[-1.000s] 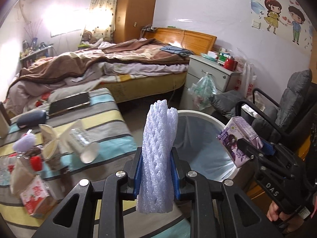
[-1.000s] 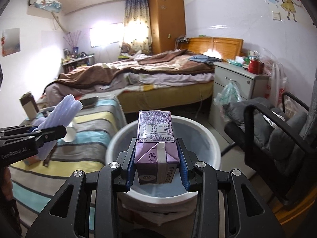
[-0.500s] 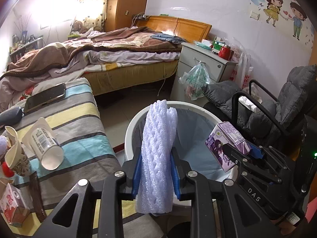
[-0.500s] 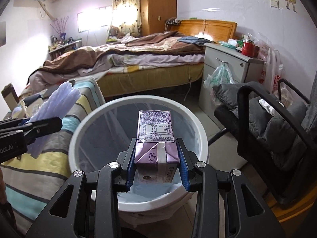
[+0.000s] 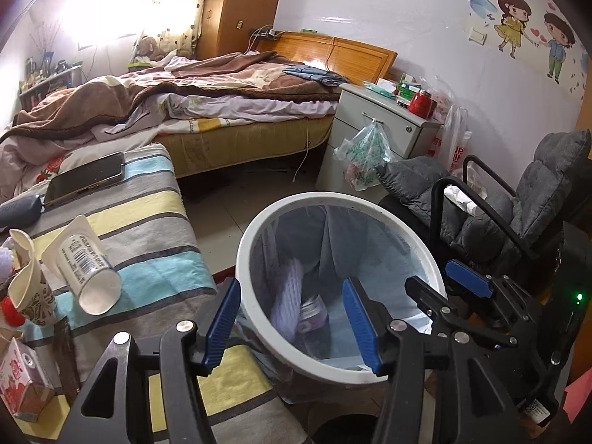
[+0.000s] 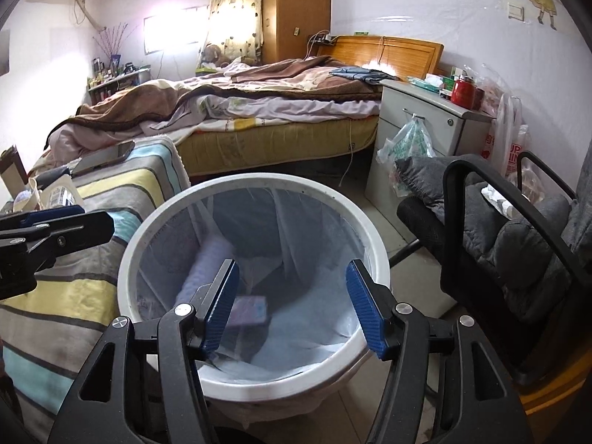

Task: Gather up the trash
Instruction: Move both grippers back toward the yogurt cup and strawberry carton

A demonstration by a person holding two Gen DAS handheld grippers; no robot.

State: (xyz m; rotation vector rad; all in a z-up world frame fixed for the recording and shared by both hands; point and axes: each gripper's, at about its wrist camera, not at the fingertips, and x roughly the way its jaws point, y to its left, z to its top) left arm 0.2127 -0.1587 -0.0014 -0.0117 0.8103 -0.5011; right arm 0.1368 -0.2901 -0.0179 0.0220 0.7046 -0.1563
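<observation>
Both grippers hang over the white trash bin, which is lined with a pale translucent bag, and this is the drop step of the collecting. The left gripper has its blue-padded jaws spread and opening, with nothing between them. The right gripper is likewise parted and opening, and its jaws are bare.

The two pieces just let go are inside the bin. In the right wrist view the white foam net sleeve leans against the liner at about 10 o'clock of the bin's opening, blurred as if falling or settling. The purple drink carton lies low at about 7 o'clock, just beside the sleeve's lower end. The left wrist view shows the same pair deep in the bag.

More trash waits on the striped cloth at 9 o'clock of the bin. There is a white paper cup lying on its side, and touching it a crumpled patterned cup. At the lower left edge stands a red and white carton. A dark phone farther back is probably not trash.

The next move, I judge, calls for swinging one gripper toward 9 o'clock, with its jaws wide. It should settle around the tipped paper cup, which looks light and easy to crush or roll.
</observation>
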